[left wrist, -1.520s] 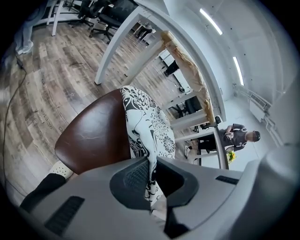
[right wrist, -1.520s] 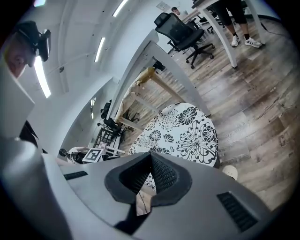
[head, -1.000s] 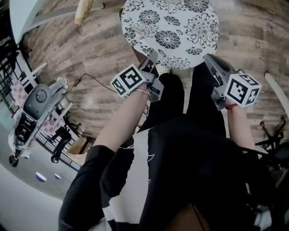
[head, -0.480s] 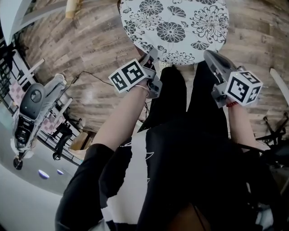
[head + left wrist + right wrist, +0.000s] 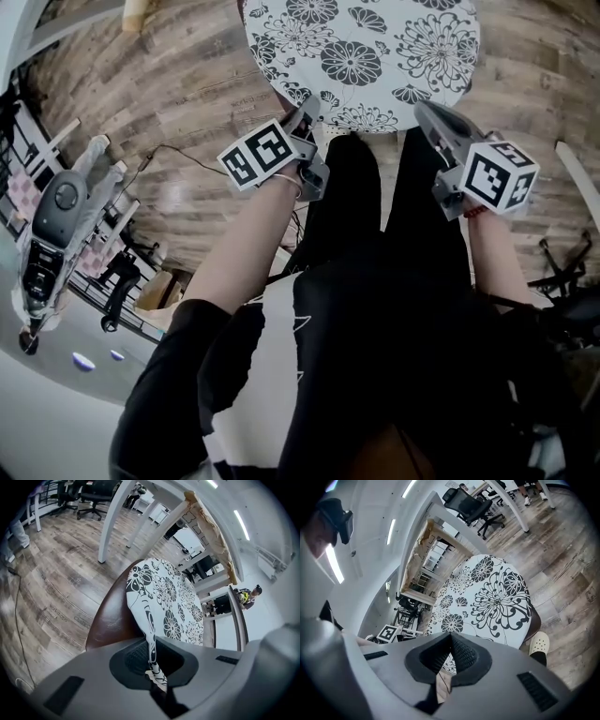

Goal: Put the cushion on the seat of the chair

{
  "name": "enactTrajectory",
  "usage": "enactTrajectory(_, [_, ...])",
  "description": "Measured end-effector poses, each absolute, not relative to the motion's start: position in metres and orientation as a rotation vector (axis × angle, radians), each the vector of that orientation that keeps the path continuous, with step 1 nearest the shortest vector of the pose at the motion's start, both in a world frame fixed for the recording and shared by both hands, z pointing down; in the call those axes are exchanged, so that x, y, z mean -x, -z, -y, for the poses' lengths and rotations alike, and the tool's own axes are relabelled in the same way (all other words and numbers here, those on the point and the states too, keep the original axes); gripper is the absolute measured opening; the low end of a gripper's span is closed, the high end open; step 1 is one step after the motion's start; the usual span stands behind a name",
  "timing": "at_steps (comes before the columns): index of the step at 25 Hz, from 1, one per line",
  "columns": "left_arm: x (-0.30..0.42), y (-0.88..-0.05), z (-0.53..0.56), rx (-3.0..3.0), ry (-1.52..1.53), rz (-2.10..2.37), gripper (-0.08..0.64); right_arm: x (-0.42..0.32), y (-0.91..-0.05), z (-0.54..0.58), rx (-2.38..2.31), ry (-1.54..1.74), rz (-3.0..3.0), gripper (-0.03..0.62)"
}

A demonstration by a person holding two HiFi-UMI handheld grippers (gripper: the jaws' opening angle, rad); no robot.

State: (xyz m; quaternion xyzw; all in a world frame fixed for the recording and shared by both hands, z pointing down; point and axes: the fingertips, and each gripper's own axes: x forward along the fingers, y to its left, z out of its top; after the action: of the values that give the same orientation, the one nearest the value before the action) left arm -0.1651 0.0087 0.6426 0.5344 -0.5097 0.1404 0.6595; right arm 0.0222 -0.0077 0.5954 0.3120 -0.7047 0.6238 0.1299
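The left gripper (image 5: 305,111) is clamping the near rim of the round white cushion with a black flower print (image 5: 361,52). In the left gripper view its jaws are standing almost together, pinching a thin fold of the printed fabric. The right gripper (image 5: 424,112) is clamping the same rim further along, and in the right gripper view its jaws are likewise closing narrowly on the cushion edge. Both grippers are pointing downward and away from the person, with their square-marker cubes (image 5: 261,155) (image 5: 497,175) facing the head camera. The cushion is lying over the rounded brown leather seat (image 5: 110,616) of the chair. The seat surface is showing below and to the left of the cushion in the left gripper view, and a dark brown edge is showing under the cushion's right side in the right gripper view. The pinched rim is standing raised above the seat, and whether the rest of the cushion is resting flat cannot be told. The person's legs in black trousers (image 5: 347,206) are standing just beside the near rim, and a white perforated clog (image 5: 541,644) is showing on the grey-brown wood-plank floor (image 5: 187,84) next to the seat. A grey machine (image 5: 56,216) is standing well apart at the left of the head view.
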Motion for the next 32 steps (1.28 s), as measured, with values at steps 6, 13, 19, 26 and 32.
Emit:
enactTrajectory(6, [0.167,-0.652,-0.010,-1.194,-0.307,1.137,0.026,-0.014,-0.603,0.014,-0.927,-1.835,2.016,0.015])
enactTrajectory(13, [0.170,-0.664,-0.014,-1.166,-0.289,1.125,0.026,-0.004,-0.607,0.015,-0.894,-1.849,2.011,0.015])
enactTrajectory(19, [0.171,-0.672,-0.015,-1.157,-0.304,1.126,0.028,-0.002,-0.613,0.014,-0.886,-1.856,2.003,0.015])
enactTrajectory(26, [0.172,-0.682,-0.015,-1.126,-0.412,1.134,0.028,-0.003,-0.618,0.015,-0.864,-1.874,1.993,0.015])
enactTrajectory(32, [0.173,-0.689,-0.016,-1.112,-0.482,1.151,0.044,-0.006,-0.616,0.017,-0.846,-1.879,2.000,0.015])
